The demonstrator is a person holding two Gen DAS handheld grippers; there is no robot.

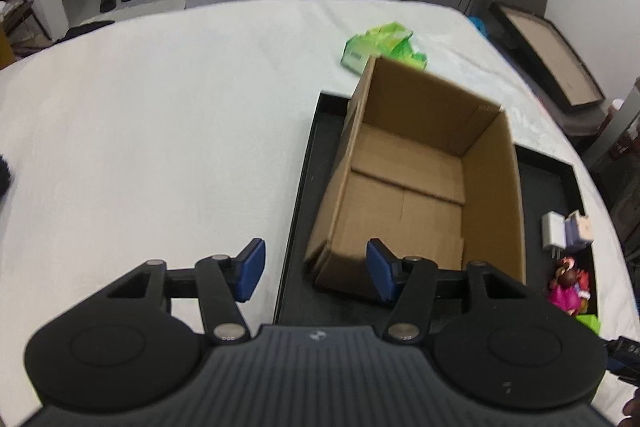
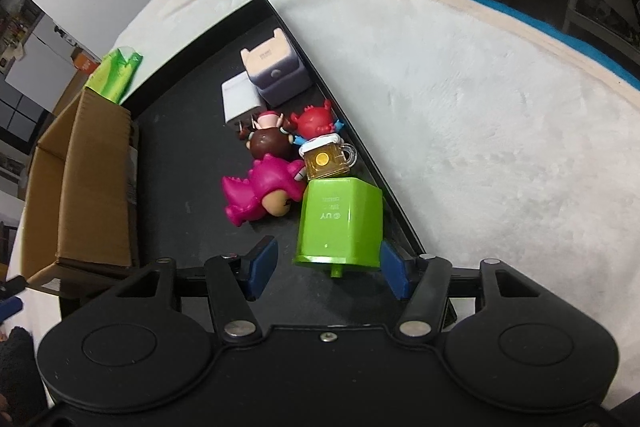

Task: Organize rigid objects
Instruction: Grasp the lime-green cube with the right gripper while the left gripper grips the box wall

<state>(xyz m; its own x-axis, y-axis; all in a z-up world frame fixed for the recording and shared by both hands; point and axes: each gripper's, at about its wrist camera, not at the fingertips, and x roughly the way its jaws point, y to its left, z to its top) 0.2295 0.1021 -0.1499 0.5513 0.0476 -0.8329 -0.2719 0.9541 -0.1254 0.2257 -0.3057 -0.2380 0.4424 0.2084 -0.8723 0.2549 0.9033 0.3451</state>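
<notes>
Green block (image 2: 340,223): lay in black tray (image 2: 168,147), between spread pads of right claw (image 2: 329,267), unpinched; judged light, stiff, slick; grip flat sides. Left claw (image 1: 316,269) spread, empty

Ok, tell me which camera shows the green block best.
The right wrist view. The green block lies large and near there, on the black tray, between the open fingers of the right hand-held gripper, its embossed lettering visible. The left wrist view catches only a small green corner at the tray's far right.
</notes>
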